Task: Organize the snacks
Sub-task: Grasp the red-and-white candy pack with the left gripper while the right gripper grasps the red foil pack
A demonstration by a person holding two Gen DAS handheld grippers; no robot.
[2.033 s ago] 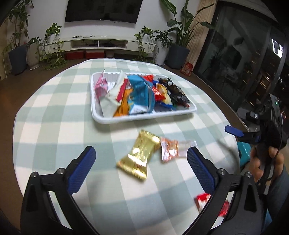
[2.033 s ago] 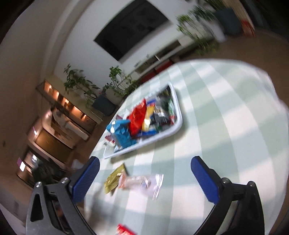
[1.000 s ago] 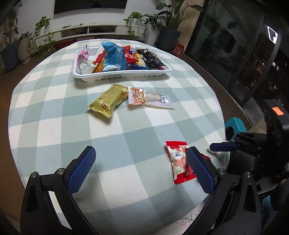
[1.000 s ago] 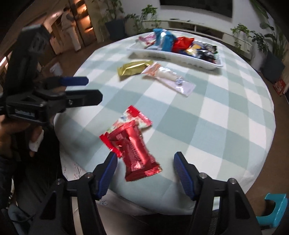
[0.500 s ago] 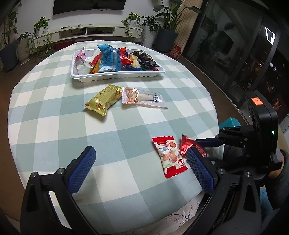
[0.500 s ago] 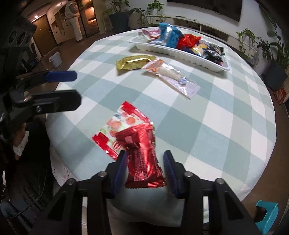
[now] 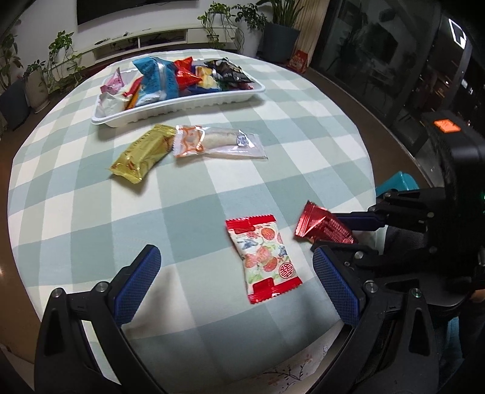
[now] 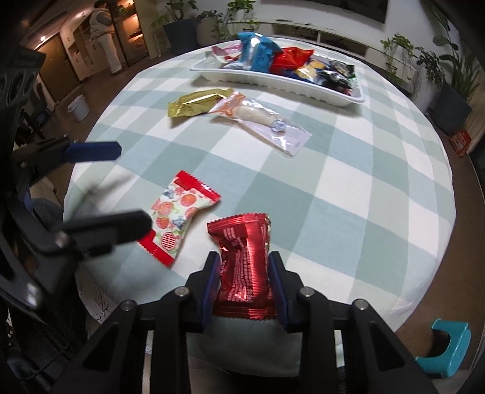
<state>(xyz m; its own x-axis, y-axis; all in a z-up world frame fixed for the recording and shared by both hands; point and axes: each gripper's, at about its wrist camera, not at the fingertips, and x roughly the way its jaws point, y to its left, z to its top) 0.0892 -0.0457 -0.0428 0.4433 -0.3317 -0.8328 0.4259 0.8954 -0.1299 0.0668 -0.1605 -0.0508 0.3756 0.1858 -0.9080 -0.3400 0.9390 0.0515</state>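
My right gripper [image 8: 244,282] is shut on a shiny red snack packet [image 8: 245,257] at the table's near edge; the packet also shows in the left wrist view [image 7: 321,227]. A red-and-white fruit-print packet [image 7: 265,260] lies beside it, also in the right wrist view [image 8: 177,216]. My left gripper [image 7: 236,288] is open and empty, hovering near the fruit-print packet. A gold packet [image 7: 141,153] and a clear packet [image 7: 216,142] lie mid-table. A white tray [image 7: 182,104] full of snacks stands at the far side.
The round table has a green-and-white checked cloth [image 7: 91,212]. A teal stool [image 8: 445,348] stands on the floor by the table edge. Potted plants [image 7: 272,27] and a TV shelf [image 7: 151,39] line the far wall.
My right gripper has closed on the red packet and lifted its front end off the cloth. My left gripper has drawn closer to the fruit-print packet.
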